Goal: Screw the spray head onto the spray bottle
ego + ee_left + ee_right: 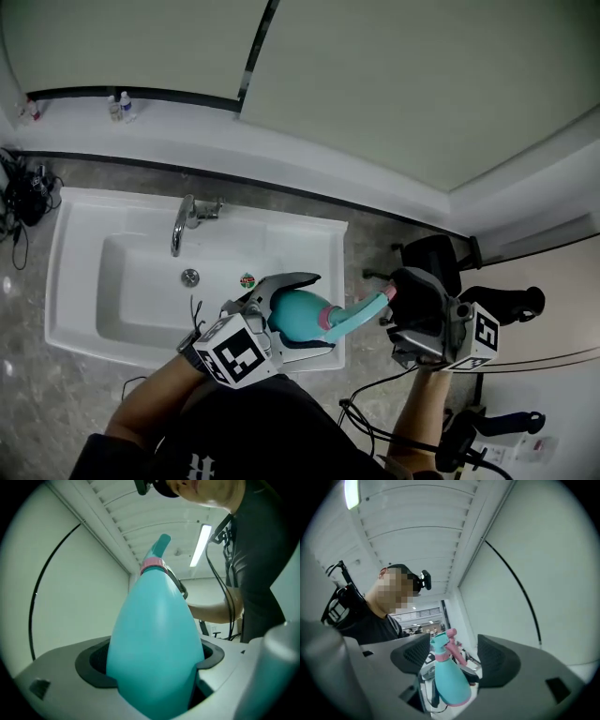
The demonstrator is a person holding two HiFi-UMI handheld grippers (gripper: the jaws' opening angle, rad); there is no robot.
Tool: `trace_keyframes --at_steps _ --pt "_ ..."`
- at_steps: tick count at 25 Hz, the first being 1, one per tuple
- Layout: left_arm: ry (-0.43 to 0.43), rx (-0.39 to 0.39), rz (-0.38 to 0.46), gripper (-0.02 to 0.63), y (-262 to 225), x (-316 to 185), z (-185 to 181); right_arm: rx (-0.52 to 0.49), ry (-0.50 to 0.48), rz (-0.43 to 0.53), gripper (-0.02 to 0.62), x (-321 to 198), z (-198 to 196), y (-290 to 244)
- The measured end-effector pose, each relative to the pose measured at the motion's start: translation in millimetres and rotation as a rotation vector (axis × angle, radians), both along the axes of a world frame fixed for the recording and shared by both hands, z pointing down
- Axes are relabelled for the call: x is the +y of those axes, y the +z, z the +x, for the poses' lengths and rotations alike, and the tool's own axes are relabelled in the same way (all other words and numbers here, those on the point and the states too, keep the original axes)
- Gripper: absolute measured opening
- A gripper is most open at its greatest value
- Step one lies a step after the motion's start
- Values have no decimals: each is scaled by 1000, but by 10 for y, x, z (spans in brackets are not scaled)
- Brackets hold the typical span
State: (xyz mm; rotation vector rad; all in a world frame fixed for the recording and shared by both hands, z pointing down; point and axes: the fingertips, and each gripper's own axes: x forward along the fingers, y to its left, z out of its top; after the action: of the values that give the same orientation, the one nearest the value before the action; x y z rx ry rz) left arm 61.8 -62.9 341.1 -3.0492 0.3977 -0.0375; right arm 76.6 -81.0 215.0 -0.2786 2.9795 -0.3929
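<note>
A teal spray bottle (pixel 296 315) lies almost level over the sink's front right corner, and my left gripper (pixel 306 317) is shut on its round body. A teal spray head (pixel 362 310) sits on the bottle's neck above a pink collar (pixel 325 317) and points right. My right gripper (pixel 392 302) stands at the nozzle end. In the right gripper view the spray head (pixel 440 647) and its pink trigger show between the two dark pads (pixel 412 654), with gaps on both sides: the jaws are open. The left gripper view is filled by the bottle (pixel 154 648), wedged between the jaws.
A white sink (pixel 75 281) with a chrome faucet (pixel 183 225) lies below left of the bottle. Small bottles (pixel 122 105) stand on the back ledge. Cables (pixel 23 192) bunch at the far left. A black chair (pixel 436 258) and more cables are on the floor at right.
</note>
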Motion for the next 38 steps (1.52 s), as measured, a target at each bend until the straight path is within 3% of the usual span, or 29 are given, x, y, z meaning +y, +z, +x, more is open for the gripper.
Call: trace_keyframes --at_steps 3,5,9,14,21,26,32,38 --pt "75 -5 -16 453 -19 111 37 10 -168 64 307 105 -288 -35" --pt "92 -10 -34 453 -1 126 56 45 -226 99 307 163 -469 -22" --pt "87 3 -71 453 -3 92 27 135 -243 146 307 226 -696 84" --pt "100 33 -108 453 -5 109 -17 204 -246 132 305 202 -783 191" --pt "27 43 -132 453 46 -108 -128 377 -188 201 305 262 -861 269" --pt "-54 15 -91 453 68 -252 -165 389 -169 191 305 275 -864 286" --pt "-181 -4 -90 453 97 -447 -224 471 14 120 305 128 -838 395" --pt "-219 19 -84 453 55 -508 -264 474 129 62 305 108 -759 387"
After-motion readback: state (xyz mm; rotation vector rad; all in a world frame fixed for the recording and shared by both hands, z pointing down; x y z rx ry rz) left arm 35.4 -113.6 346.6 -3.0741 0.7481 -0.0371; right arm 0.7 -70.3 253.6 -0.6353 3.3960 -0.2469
